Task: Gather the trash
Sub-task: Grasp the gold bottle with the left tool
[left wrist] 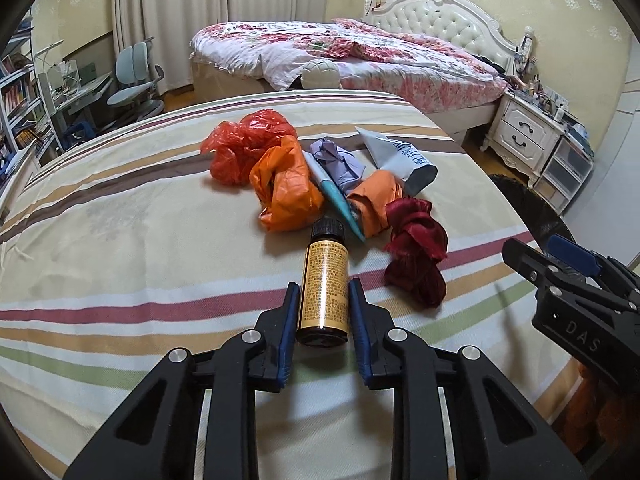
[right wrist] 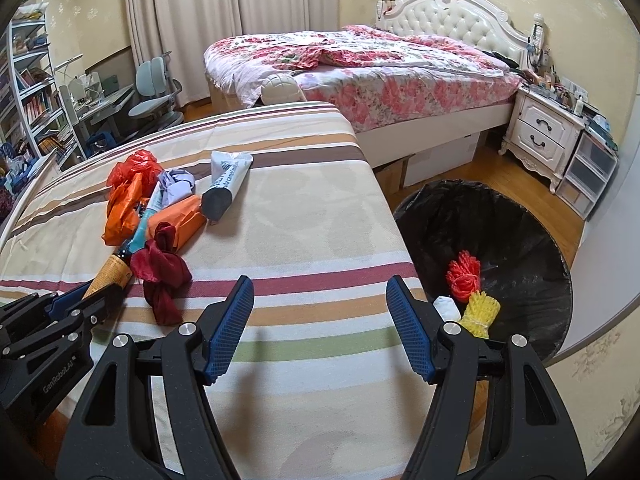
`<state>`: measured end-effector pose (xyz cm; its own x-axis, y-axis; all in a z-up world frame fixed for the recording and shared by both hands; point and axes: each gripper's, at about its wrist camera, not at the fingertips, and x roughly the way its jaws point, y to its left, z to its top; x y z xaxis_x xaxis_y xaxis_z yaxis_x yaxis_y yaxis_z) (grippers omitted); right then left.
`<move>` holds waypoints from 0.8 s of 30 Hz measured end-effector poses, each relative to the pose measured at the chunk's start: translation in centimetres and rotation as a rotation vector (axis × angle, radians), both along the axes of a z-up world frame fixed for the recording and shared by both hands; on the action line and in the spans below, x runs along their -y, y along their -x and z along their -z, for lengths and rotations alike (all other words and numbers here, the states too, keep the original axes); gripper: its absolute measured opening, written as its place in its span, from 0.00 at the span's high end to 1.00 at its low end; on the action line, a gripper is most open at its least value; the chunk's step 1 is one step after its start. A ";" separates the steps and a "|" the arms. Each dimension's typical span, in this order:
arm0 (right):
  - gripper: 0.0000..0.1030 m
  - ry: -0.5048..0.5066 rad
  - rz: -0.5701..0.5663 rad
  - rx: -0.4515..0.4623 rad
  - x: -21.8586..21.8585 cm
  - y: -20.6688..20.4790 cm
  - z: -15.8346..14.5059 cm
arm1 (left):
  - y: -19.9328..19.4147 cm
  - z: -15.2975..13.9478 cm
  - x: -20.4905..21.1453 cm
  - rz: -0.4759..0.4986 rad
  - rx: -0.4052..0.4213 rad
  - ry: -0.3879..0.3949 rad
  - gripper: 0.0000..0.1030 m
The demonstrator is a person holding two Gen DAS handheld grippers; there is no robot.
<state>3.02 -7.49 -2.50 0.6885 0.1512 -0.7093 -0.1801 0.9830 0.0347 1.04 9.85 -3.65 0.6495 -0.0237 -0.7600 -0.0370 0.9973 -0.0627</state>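
Left gripper [left wrist: 324, 300] clamps the amber bottle [left wrist: 325, 280] lying on the striped cloth [left wrist: 120, 240]; right gripper [right wrist: 320, 312] hangs open, empty.

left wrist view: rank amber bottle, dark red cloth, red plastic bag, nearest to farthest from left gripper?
From the left gripper:
1. amber bottle, between the fingers, pads against its sides.
2. dark red cloth, just right of the bottle, on the striped cover.
3. red plastic bag, far end of the pile, left.
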 end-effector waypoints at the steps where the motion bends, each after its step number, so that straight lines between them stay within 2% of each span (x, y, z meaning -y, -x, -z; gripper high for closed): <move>1: 0.35 0.000 -0.002 0.001 -0.1 0.1 0.0 | 0.1 -0.1 -0.1 -0.001 0.002 0.000 0.75; 15: 0.35 -0.013 -0.065 0.018 -2.6 1.0 -1.0 | 1.7 -0.6 -4.2 -0.100 0.028 0.001 0.76; 24: 0.35 -0.008 -0.135 0.011 -5.5 1.1 -1.0 | 1.3 0.2 -6.4 -0.146 -0.001 0.028 0.76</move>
